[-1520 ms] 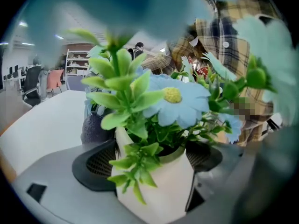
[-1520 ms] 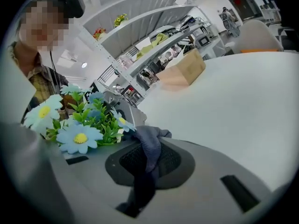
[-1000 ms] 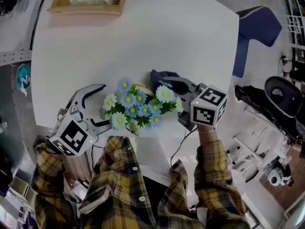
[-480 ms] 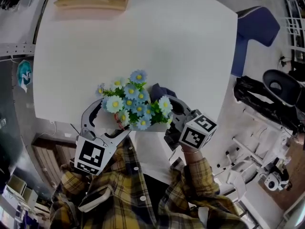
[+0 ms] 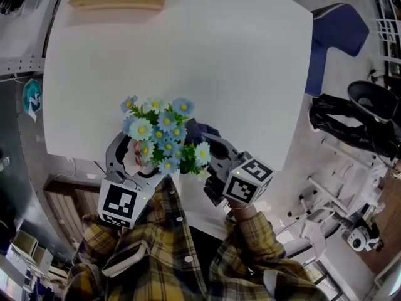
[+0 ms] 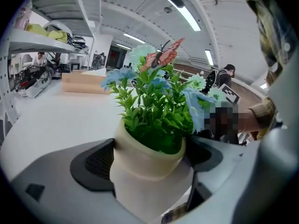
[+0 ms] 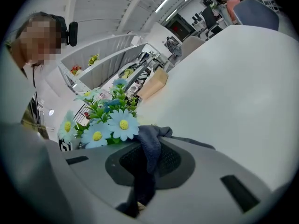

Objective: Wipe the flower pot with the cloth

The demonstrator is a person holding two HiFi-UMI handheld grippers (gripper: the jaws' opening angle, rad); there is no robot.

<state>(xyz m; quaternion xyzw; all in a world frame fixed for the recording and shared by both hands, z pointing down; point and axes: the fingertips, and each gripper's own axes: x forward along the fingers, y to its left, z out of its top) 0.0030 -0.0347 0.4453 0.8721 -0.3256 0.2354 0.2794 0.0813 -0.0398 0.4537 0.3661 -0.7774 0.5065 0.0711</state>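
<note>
Flower pot (image 6: 140, 171) (cream, blue daisies (image 7: 122, 124)) clamped in left claw (image 6: 148, 158), dark cloth (image 7: 150, 146) pinched in right claw (image 7: 149, 164)

**Q:** Left gripper (image 5: 145, 157) finish?
**A:** I log grey shell, black ribbed pads (image 6: 93, 164), black-and-white marker cube (image 5: 119, 204) behind the jaws. Right gripper (image 5: 207, 155) identical.
**Q:** Clothing?
**A:** Yellow-and-dark plaid shirt (image 5: 156, 243), pale buttons; sleeves (image 5: 260, 227) start just behind each cube.
</note>
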